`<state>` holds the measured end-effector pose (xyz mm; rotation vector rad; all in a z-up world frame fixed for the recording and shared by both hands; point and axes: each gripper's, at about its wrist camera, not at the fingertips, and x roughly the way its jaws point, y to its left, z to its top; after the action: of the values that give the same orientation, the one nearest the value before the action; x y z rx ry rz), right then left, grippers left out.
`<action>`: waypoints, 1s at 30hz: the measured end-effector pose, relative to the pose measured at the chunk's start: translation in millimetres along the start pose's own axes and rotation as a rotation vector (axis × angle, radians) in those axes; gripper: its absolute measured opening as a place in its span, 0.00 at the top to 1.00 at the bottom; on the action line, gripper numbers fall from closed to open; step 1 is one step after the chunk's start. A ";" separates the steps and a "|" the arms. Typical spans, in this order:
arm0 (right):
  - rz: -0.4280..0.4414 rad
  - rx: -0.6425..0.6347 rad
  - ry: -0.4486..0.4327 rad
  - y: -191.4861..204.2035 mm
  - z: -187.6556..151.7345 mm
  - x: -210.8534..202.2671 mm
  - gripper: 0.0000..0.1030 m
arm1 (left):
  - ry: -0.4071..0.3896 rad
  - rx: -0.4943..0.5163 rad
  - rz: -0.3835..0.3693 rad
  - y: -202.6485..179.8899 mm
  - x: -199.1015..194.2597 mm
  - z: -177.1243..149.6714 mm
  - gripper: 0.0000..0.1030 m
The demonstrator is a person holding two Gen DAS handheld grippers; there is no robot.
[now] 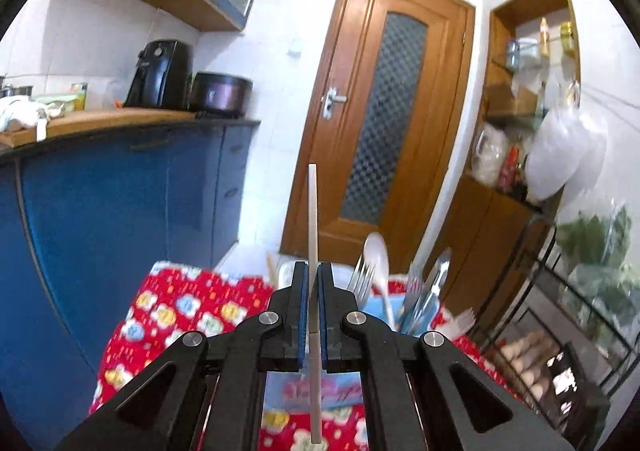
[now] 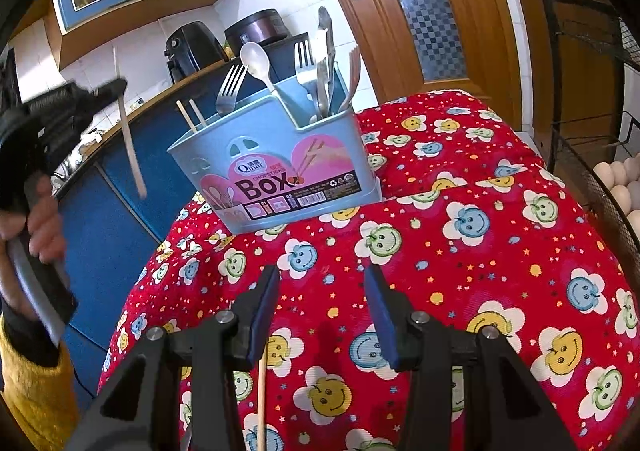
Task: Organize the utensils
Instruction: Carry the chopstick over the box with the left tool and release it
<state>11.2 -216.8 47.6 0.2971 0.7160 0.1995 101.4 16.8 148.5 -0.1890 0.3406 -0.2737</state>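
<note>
Pale wood chopstick (image 1: pixel 313 251) is clamped in my left gripper (image 1: pixel 313 271), pads pinched tight on its middle, stick running crosswise to the fingers with one end poking above them and the other hanging below. From the right wrist view that left gripper (image 2: pixel 108 89) is up in the air, well left of the blue chopsticks box (image 2: pixel 276 167) and about level with its rim, the chopstick (image 2: pixel 130 139) slanting, lower end tipped toward the box. Box sits on the red smiley-flower tablecloth (image 2: pixel 500 251); two chopsticks (image 2: pixel 191 115) already stand in its left compartment, forks, a white spoon (image 2: pixel 256 63) and tongs in the other compartments. So the key relation: the box's left compartment is to the right of and below the held stick, nearest the left hand; I judge the stick must go nearly upright and travel toward the box before dropping in. My right gripper (image 2: pixel 326 315) is released, jaws standing apart over the cloth in front of the box, nothing pressed between them; another chopstick (image 2: pixel 261 403) lies on the cloth by its left finger, long axis pointing toward the box, probably next pick.
</note>
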 end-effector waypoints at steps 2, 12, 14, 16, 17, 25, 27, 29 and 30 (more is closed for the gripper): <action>0.000 0.000 0.001 -0.2 -0.1 0.3 0.54 | -0.040 0.009 0.004 -2.0 2.1 8.0 0.96; -0.007 -0.006 0.003 0.2 -1.1 1.0 0.54 | -0.215 0.055 0.077 -10.6 26.7 25.6 0.96; -0.011 -0.005 0.004 -0.6 -0.7 1.4 0.54 | -0.208 0.050 0.085 -8.1 37.4 21.1 0.96; -0.013 -0.004 0.007 -2.1 -0.5 2.1 0.54 | -0.197 0.036 0.092 -3.6 45.4 14.6 0.96; -0.015 -0.003 0.008 -2.8 -0.4 2.5 0.54 | -0.192 0.032 0.095 -1.8 49.6 11.7 0.96; -0.023 0.010 0.013 -7.1 0.0 5.0 0.54 | -0.143 0.055 0.100 -4.4 66.9 -11.9 0.96; -0.024 0.012 0.014 -7.2 -0.1 4.9 0.54 | -0.125 0.055 0.100 -4.1 69.2 -16.5 0.96; -0.024 0.013 0.015 -7.2 -0.3 4.4 0.54 | -0.111 0.050 0.101 -3.0 70.7 -20.7 0.96; -0.024 0.013 0.014 -6.9 -0.3 3.7 0.54 | -0.104 0.049 0.101 -1.9 71.0 -22.7 0.96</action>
<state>14.2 -222.2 42.8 0.2990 0.7346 0.1740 157.3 -9.0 106.4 -0.1371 0.2396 -0.1716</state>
